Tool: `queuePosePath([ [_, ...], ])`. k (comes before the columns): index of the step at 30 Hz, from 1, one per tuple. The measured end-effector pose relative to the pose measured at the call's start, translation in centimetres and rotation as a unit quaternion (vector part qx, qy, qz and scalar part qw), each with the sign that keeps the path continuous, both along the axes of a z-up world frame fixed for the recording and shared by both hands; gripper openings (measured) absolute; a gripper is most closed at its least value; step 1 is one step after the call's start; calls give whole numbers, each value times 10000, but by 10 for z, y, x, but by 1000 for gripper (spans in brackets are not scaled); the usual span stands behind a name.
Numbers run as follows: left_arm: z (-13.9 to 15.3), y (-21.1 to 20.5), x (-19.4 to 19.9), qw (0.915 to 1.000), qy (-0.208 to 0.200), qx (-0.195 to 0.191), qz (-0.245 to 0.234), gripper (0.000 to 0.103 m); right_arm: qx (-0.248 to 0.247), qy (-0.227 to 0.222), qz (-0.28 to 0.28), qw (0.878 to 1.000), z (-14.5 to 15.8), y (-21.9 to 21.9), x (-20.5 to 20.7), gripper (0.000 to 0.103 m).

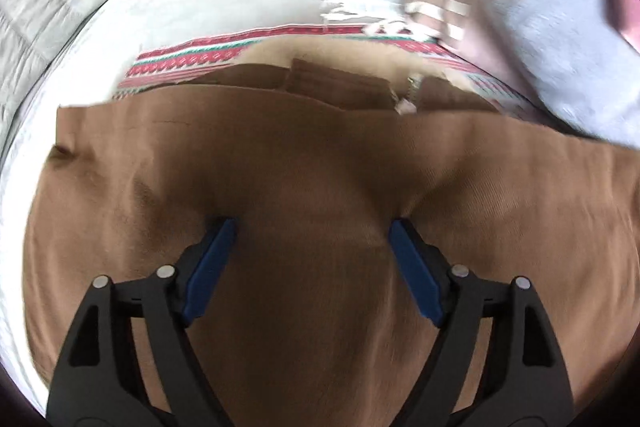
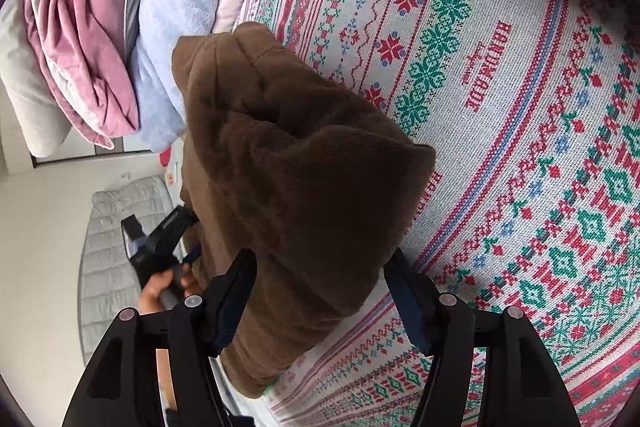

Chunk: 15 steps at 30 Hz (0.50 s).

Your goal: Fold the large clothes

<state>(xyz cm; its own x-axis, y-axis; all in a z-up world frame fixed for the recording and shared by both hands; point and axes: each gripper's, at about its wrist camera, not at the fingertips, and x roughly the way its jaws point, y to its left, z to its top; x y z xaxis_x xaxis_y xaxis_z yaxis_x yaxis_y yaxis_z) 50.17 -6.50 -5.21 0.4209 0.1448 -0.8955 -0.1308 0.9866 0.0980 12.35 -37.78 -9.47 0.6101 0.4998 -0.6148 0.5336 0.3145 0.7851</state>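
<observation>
Only the left wrist view shows the brown garment (image 1: 320,167) spread flat, with one zipper (image 1: 408,95). The right view shows it bunched on the patterned cloth (image 2: 520,87). Left gripper (image 1: 312,227) and right gripper (image 2: 320,259): jaws apart, gripping nothing.

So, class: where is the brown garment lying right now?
The brown garment lies on the patterned cloth. In the right wrist view it sits left of centre, beside the stacked pink and blue bedding.

Matt brown fleecy cloth garment (image 2: 304,163) lies on a coarse woven patterned tablecloth (image 2: 520,107).
</observation>
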Motion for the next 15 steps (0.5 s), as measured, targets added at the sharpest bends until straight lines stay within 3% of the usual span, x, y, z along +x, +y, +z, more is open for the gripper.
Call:
queuePosePath([
  [4,4,-7,5,9997,111,231,31,81,-118,0,110,9999,1,3,3,67],
  [8,32,9,-16,9993,52,-366,-59,79,-102,-14,162,9998,1,2,2,67],
  [9,40,11,-31,9987,-39,-470,-168,79,-76,-15,164,9998,0,1,2,67],
  [12,56,14,-81,9980,-161,-308,-522,79,-16,-10,109,9999,-1,-2,2,67],
  [15,61,13,-164,9933,-275,-239,-1097,79,-36,-9,31,10000,0,-5,1,67],
])
